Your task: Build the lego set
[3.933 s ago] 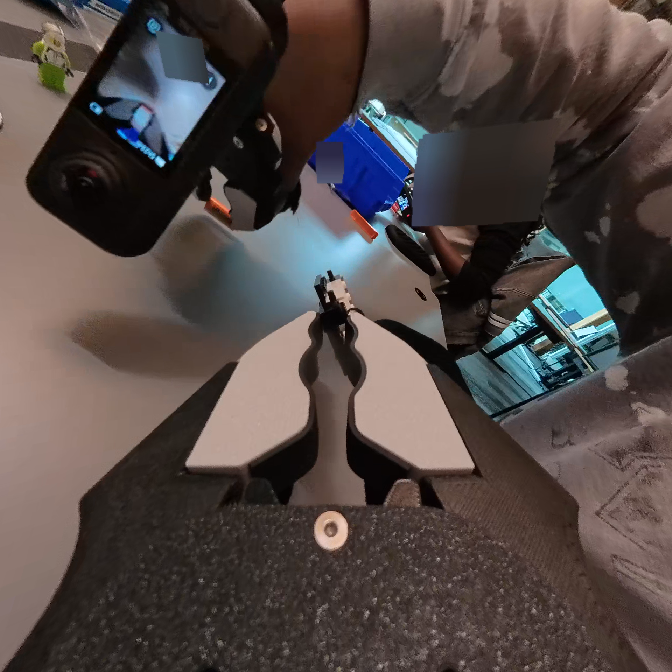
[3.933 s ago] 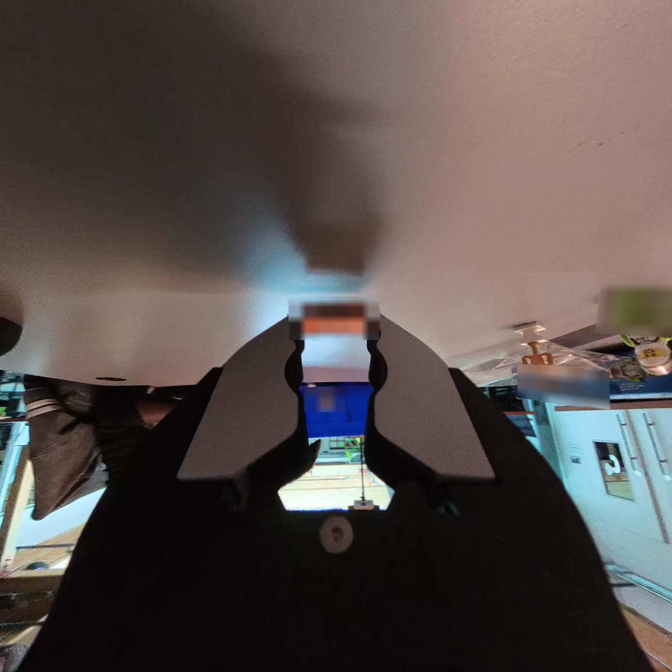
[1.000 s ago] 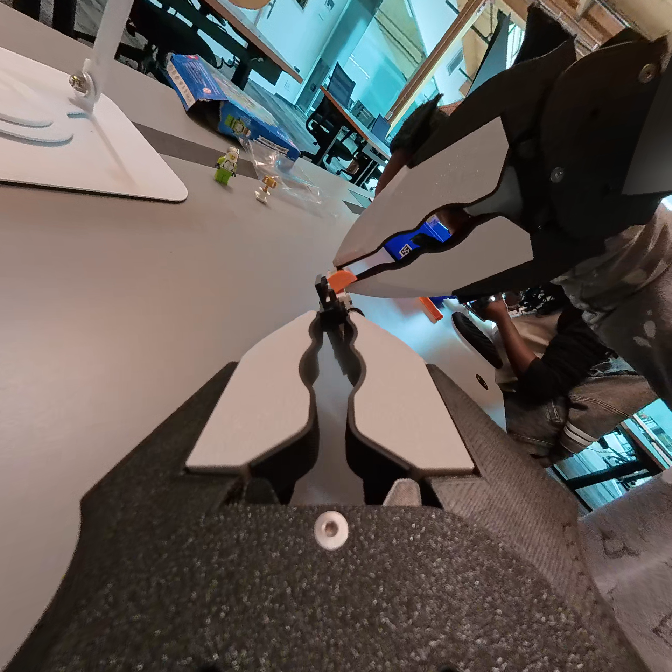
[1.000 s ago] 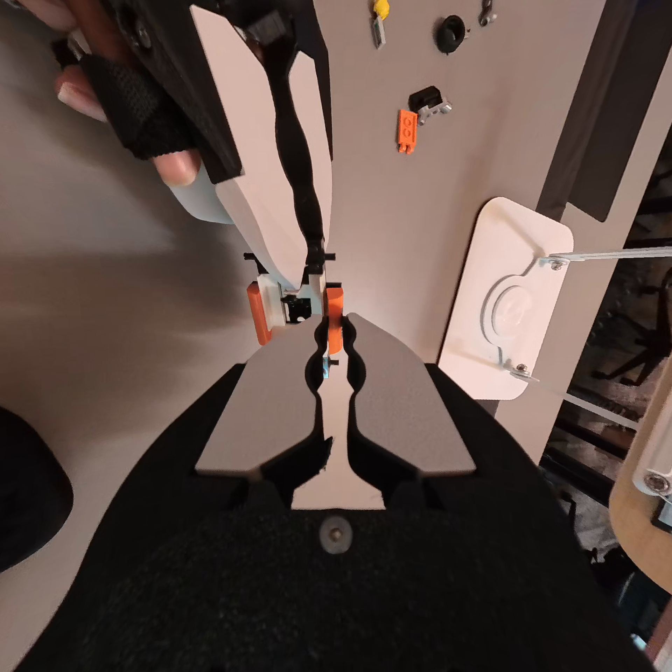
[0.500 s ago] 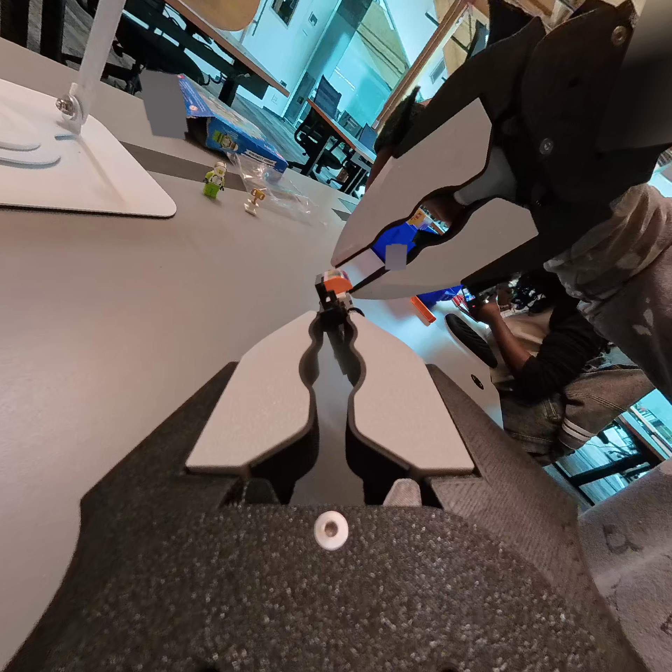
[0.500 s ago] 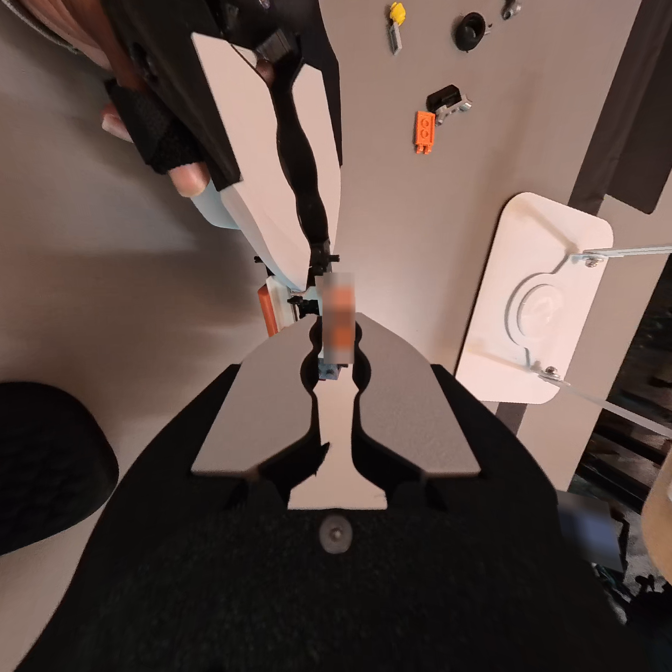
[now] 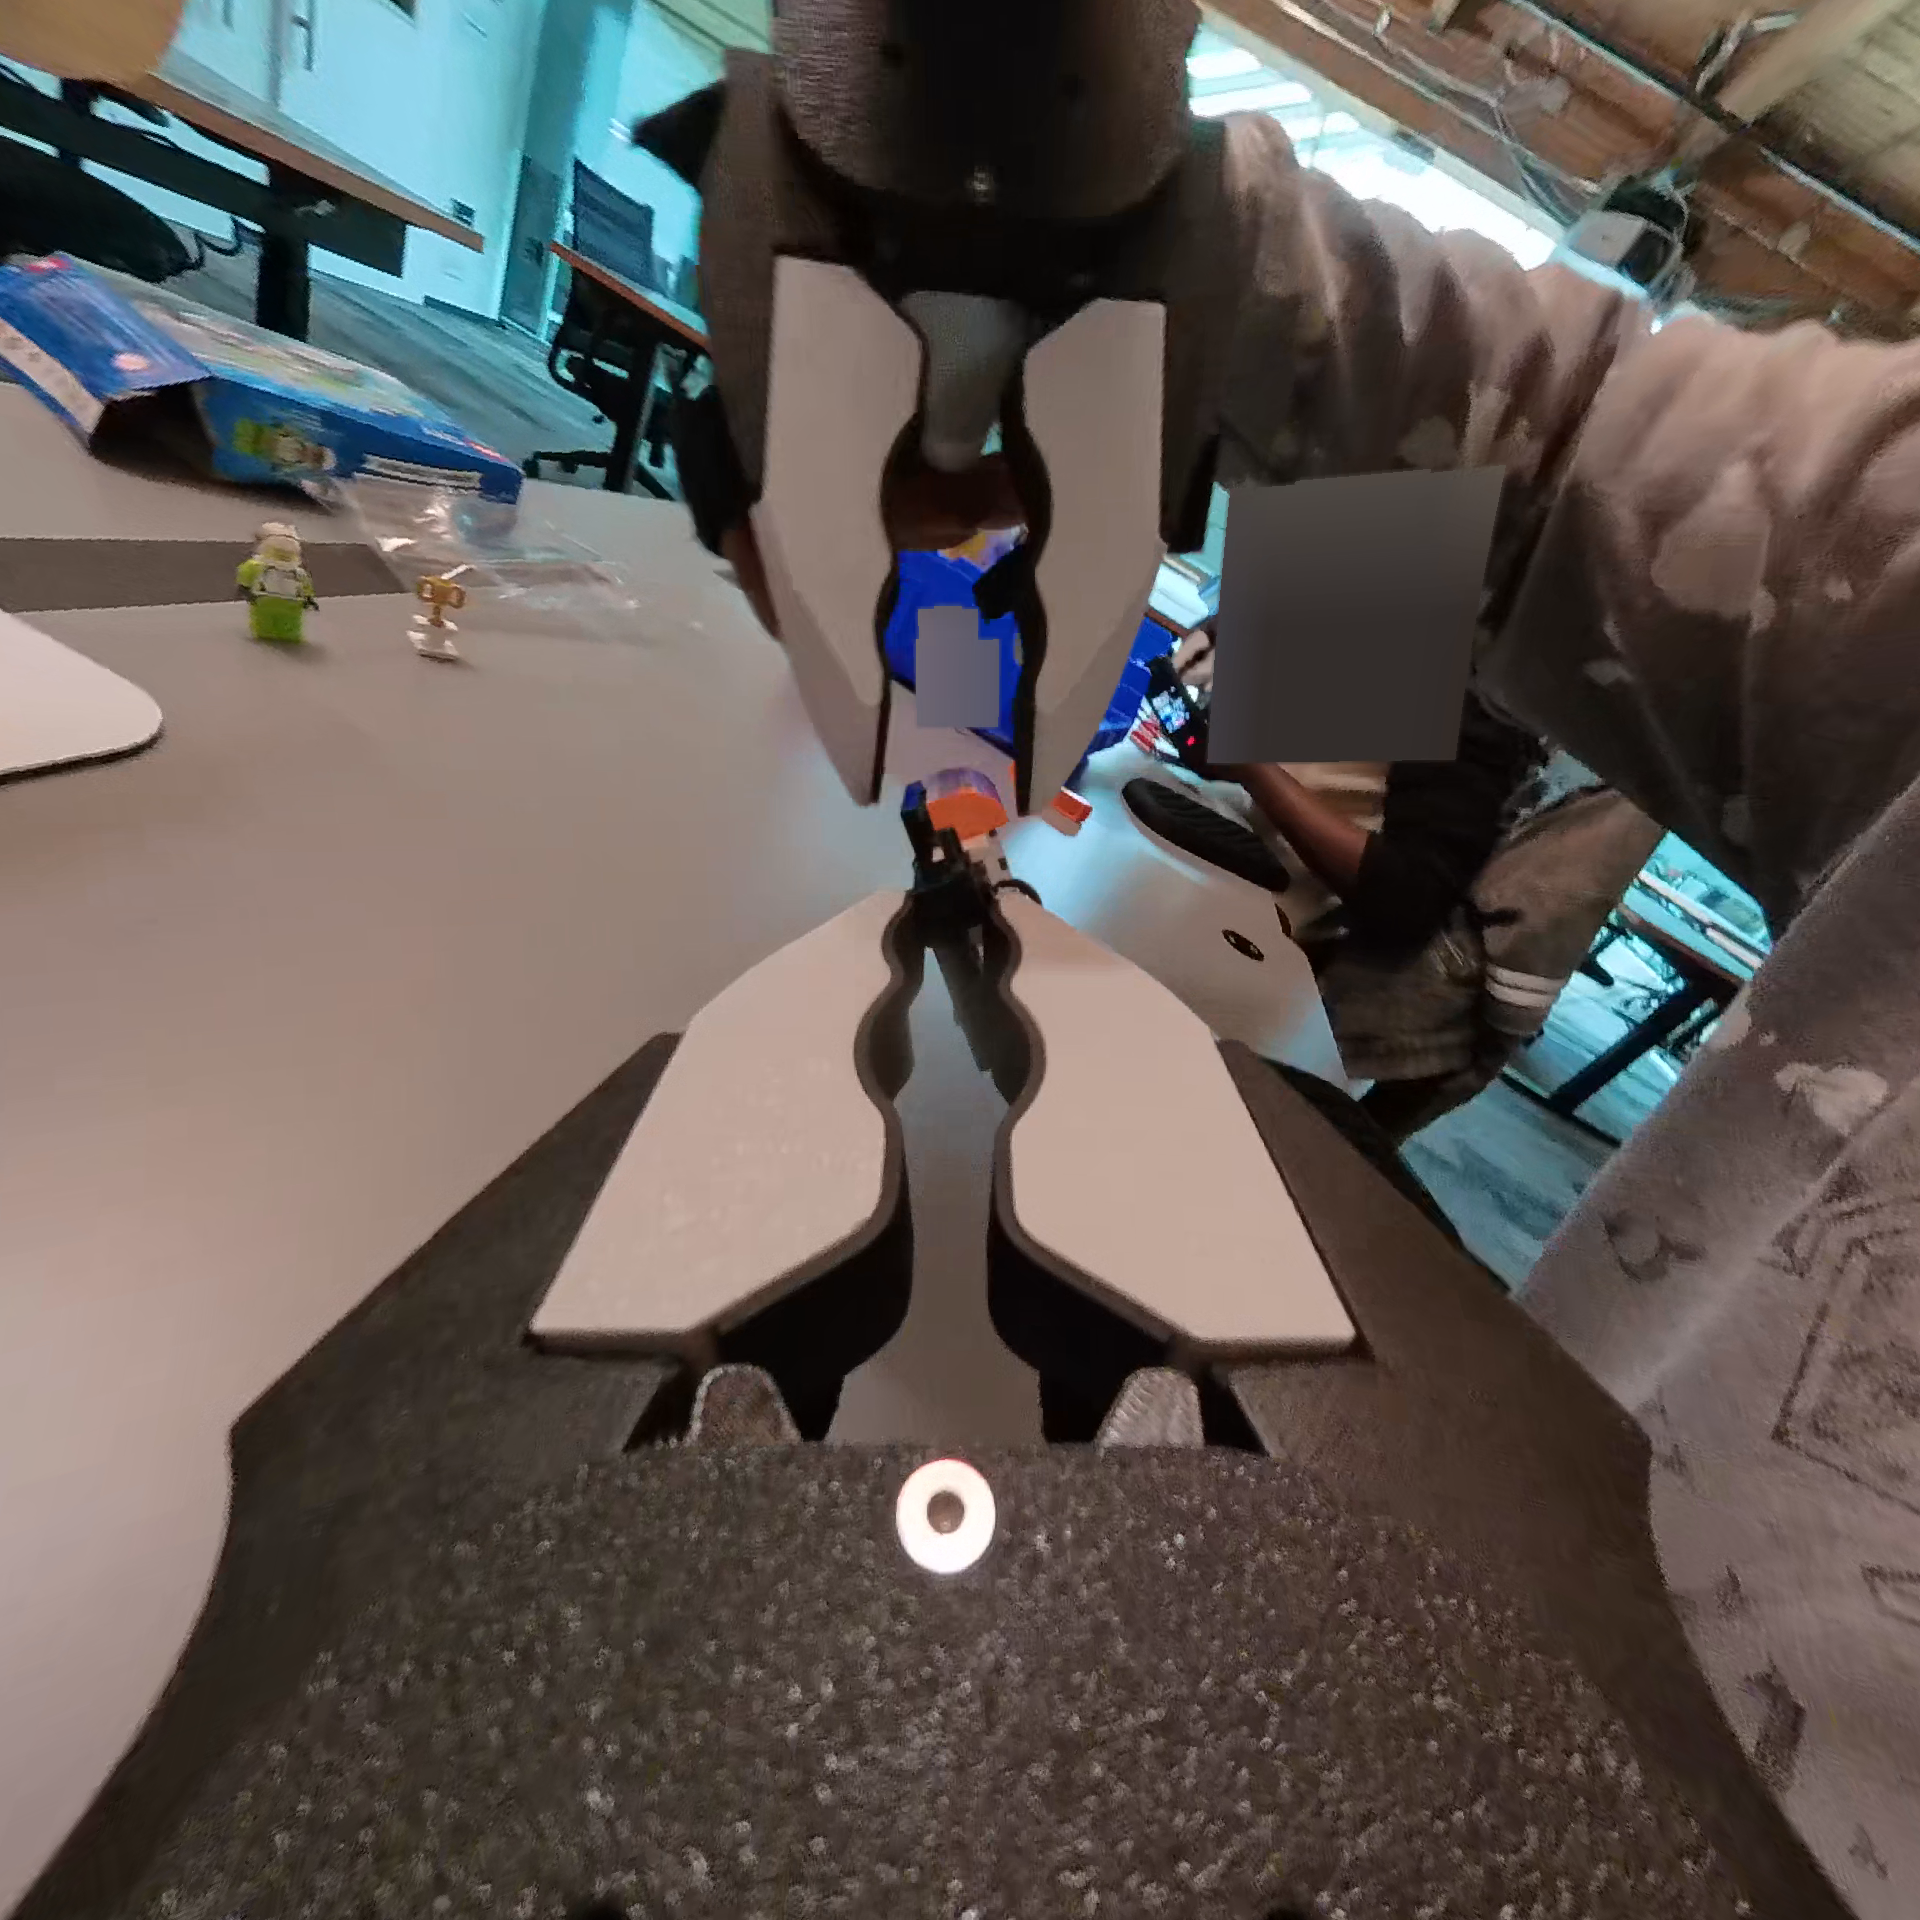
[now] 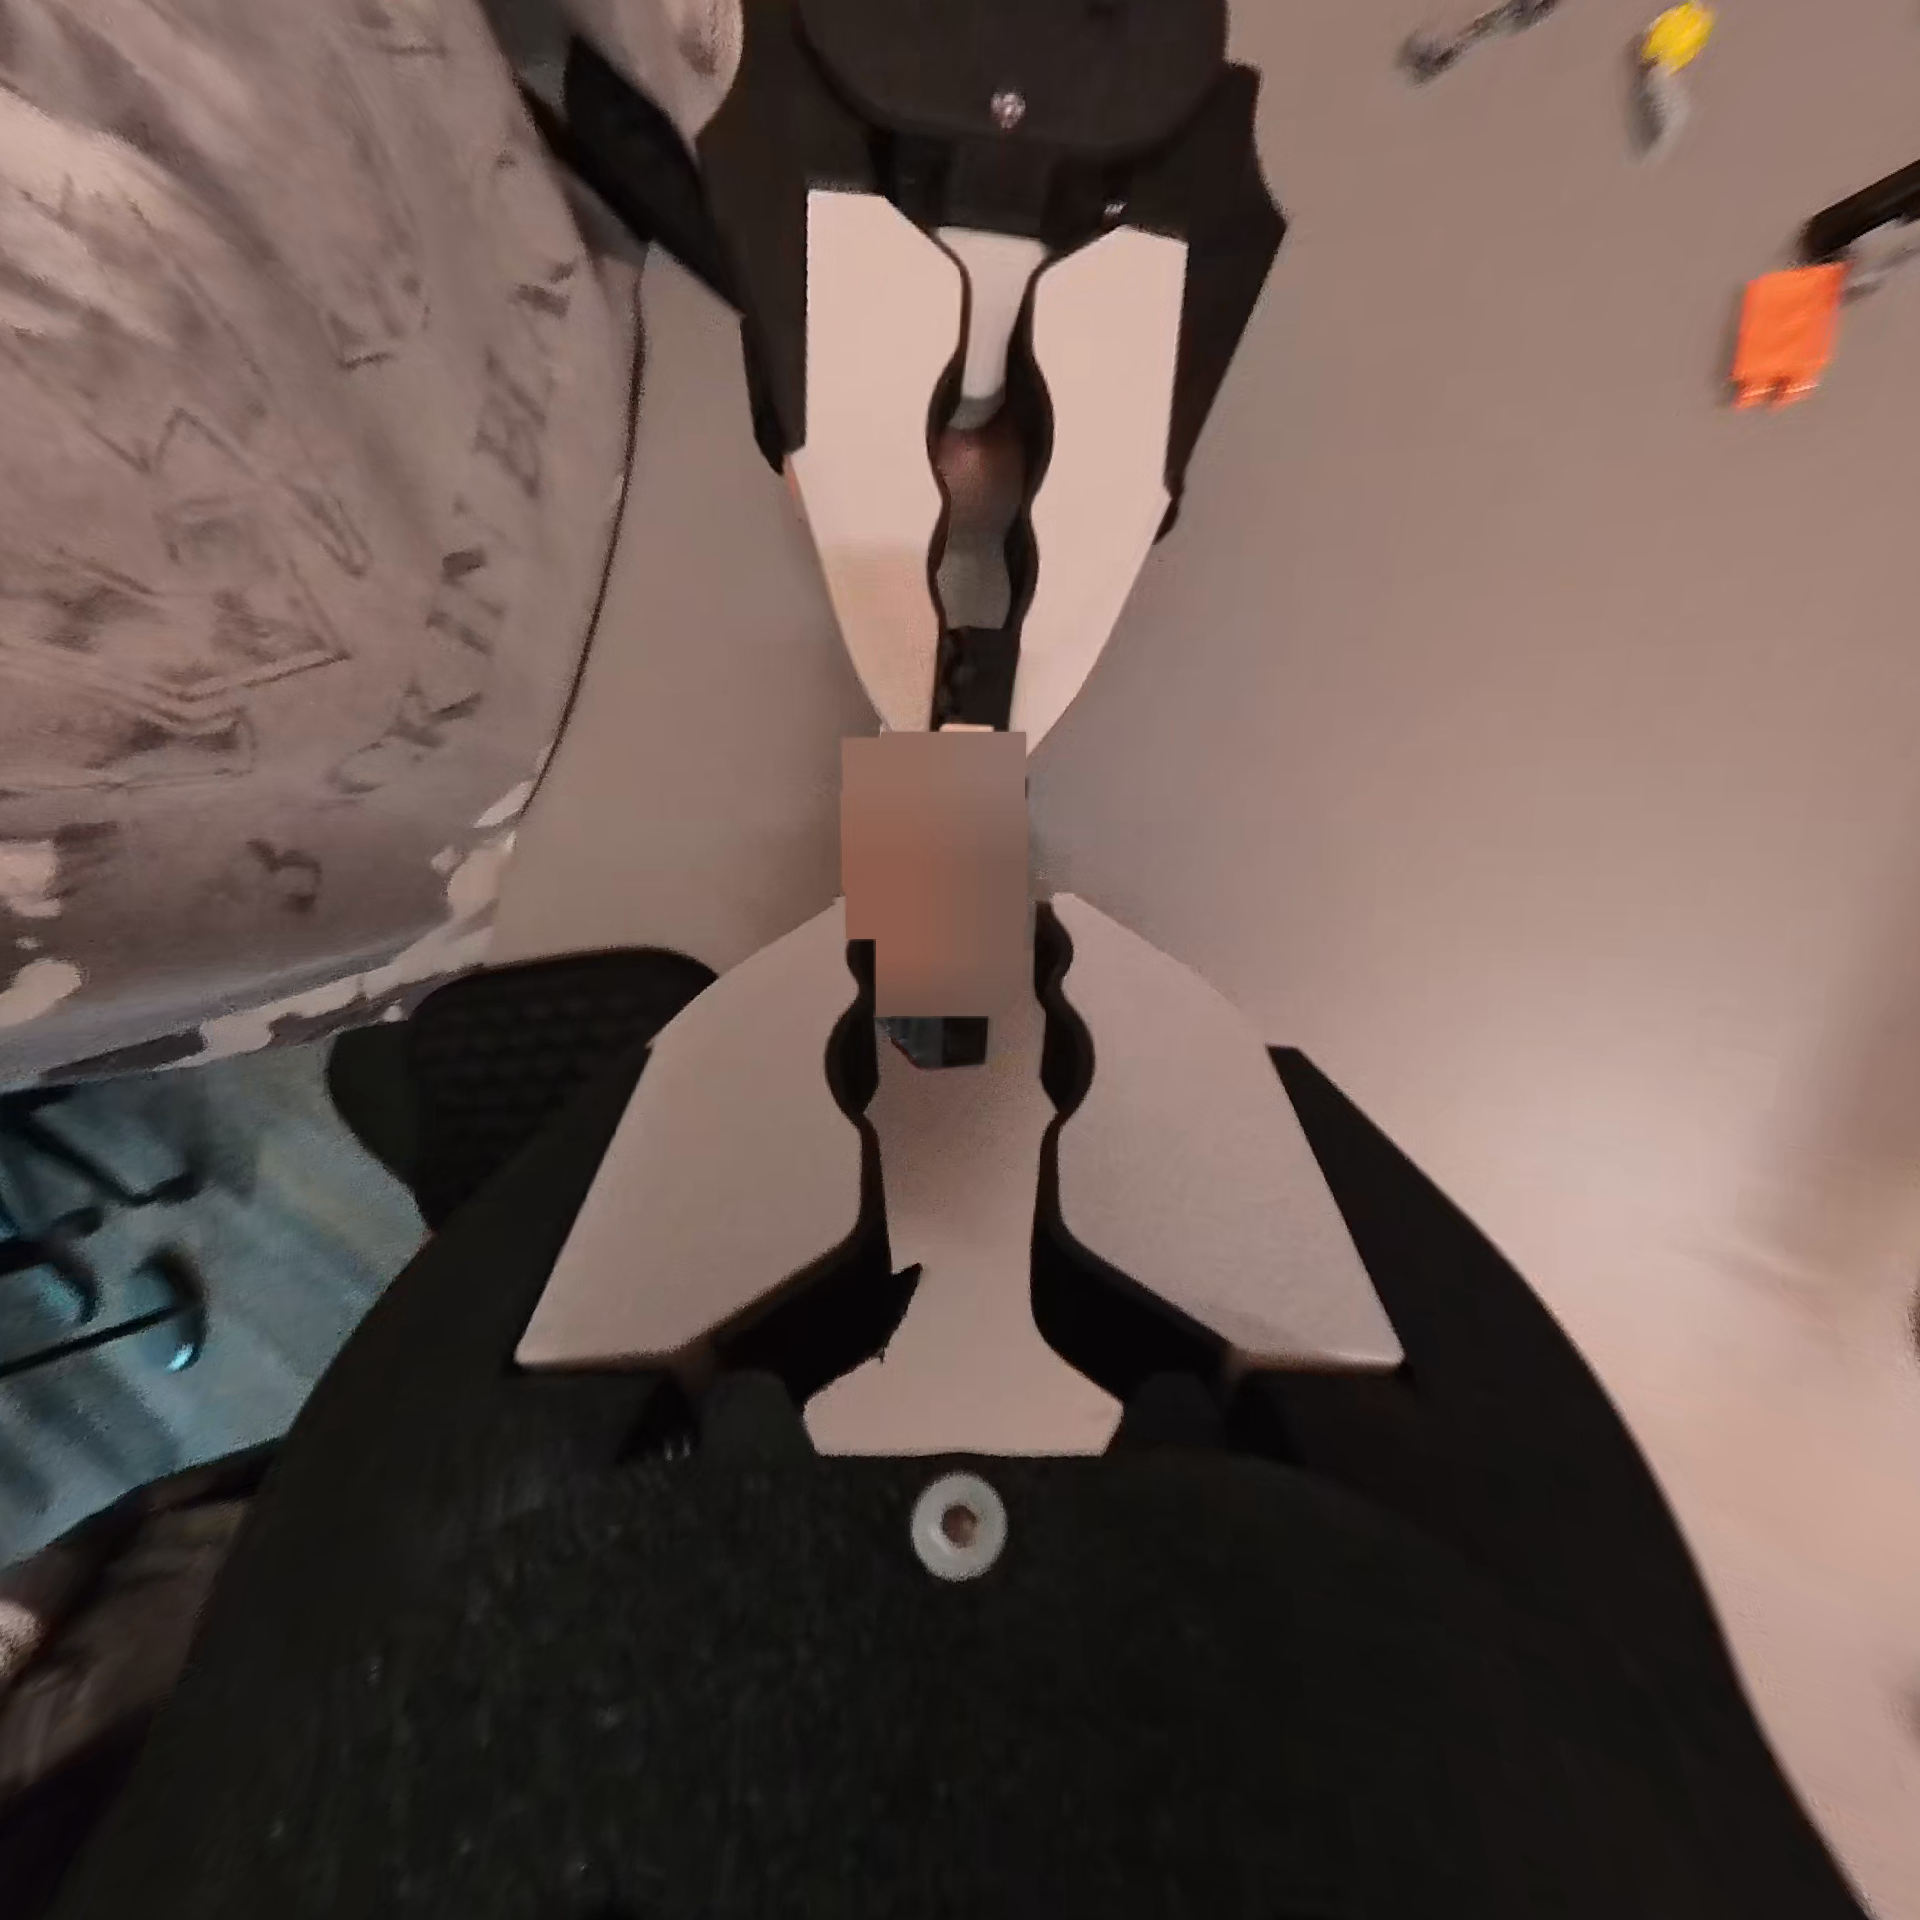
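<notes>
My left gripper (image 7: pixel 951 909) is shut on a small black and white lego assembly (image 7: pixel 951 868) and holds it above the grey table (image 7: pixel 312 935). My right gripper (image 7: pixel 951 795) comes down from above, tip to tip with the left one. Its jaws stand a little apart, either side of an orange piece (image 7: pixel 966 810) that sits on top of the assembly. In the right wrist view, my right gripper (image 8: pixel 945 935) faces the left gripper (image 8: pixel 951 722). A mosaic patch hides the joint. A dark blue part (image 8: pixel 935 1039) shows between the right fingers.
A green minifigure (image 7: pixel 275 597), a gold trophy piece (image 7: pixel 442 613), a plastic bag (image 7: pixel 499 561) and a blue box (image 7: pixel 260 416) lie at the far left. A white stand base (image 7: pixel 62 717) is nearby. A loose orange plate (image 8: pixel 1787 332) and a yellow piece (image 8: pixel 1673 31) lie on the table. Another person sits at the right (image 7: pixel 1455 883). My left and right fingertips are right by each other. Left tips and right tips are each some 25 cm from the loose orange plate (image 8: pixel 1787 332).
The right gripper has swung from a sideways approach to straight opposite the left one. Its jaws stand wider apart than half a second ago. The left gripper keeps its hold.
</notes>
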The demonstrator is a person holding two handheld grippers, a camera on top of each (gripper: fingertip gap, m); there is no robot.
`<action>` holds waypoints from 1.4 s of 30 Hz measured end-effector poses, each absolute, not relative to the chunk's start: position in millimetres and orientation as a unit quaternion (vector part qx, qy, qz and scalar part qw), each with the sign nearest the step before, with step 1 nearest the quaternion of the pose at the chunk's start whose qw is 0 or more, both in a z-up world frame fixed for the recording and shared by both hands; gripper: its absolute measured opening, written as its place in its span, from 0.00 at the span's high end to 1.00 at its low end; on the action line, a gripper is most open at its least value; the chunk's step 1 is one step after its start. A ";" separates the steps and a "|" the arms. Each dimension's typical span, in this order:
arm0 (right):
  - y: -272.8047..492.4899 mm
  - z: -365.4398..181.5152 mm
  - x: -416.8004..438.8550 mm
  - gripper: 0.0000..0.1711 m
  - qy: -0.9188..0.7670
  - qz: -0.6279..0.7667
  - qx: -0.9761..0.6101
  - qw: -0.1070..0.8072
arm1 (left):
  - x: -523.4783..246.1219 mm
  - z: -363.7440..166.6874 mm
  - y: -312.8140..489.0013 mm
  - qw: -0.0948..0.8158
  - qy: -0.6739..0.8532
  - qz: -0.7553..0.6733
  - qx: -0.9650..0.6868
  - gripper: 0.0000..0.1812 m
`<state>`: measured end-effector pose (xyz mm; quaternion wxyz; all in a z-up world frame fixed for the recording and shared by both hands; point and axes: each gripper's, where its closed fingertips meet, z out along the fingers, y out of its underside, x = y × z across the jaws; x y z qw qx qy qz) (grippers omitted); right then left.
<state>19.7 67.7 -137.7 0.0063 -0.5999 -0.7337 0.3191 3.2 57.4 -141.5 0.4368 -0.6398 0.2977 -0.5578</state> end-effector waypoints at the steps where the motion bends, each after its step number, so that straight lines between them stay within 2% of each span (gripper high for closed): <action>1: 64.8 -140.4 19.4 0.83 -0.733 0.326 -0.597 -0.009 | 4.6 -143.5 55.9 0.435 0.304 -0.554 -0.641 0.94; 6: 57.2 -148.3 20.4 0.87 -0.724 0.349 -0.589 -0.077 | 7.0 -149.1 54.1 0.427 0.314 -0.549 -0.646 0.94; 13: 55.3 -157.3 23.5 0.89 -0.713 0.373 -0.581 -0.122 | 9.8 -157.2 52.8 0.417 0.321 -0.544 -0.654 0.94; 22: 61.2 -181.2 20.0 0.91 -0.728 0.357 -0.579 -0.083 | 5.8 -170.8 63.7 0.409 0.303 -0.526 -0.682 0.94; 29: 64.0 -175.8 17.2 0.90 -0.708 0.371 -0.597 -0.066 | 3.6 -166.8 67.1 0.413 0.301 -0.528 -0.678 0.94; 32: 64.6 -166.4 12.6 0.90 -0.700 0.389 -0.599 -0.028 | 0.2 -158.6 67.3 0.422 0.308 -0.532 -0.666 0.94; 34: 62.4 -158.6 8.9 0.84 -0.692 0.407 -0.596 -0.013 | 0.5 -158.8 66.1 0.431 0.323 -0.519 -0.664 0.94; 37: 60.4 -160.9 8.8 0.90 -0.701 0.393 -0.594 -0.003 | 2.6 -156.4 62.2 0.426 0.324 -0.530 -0.658 0.94; 42: 56.2 -159.9 9.2 0.90 -0.690 0.407 -0.599 -0.014 | 3.5 -155.3 58.6 0.422 0.331 -0.536 -0.652 0.94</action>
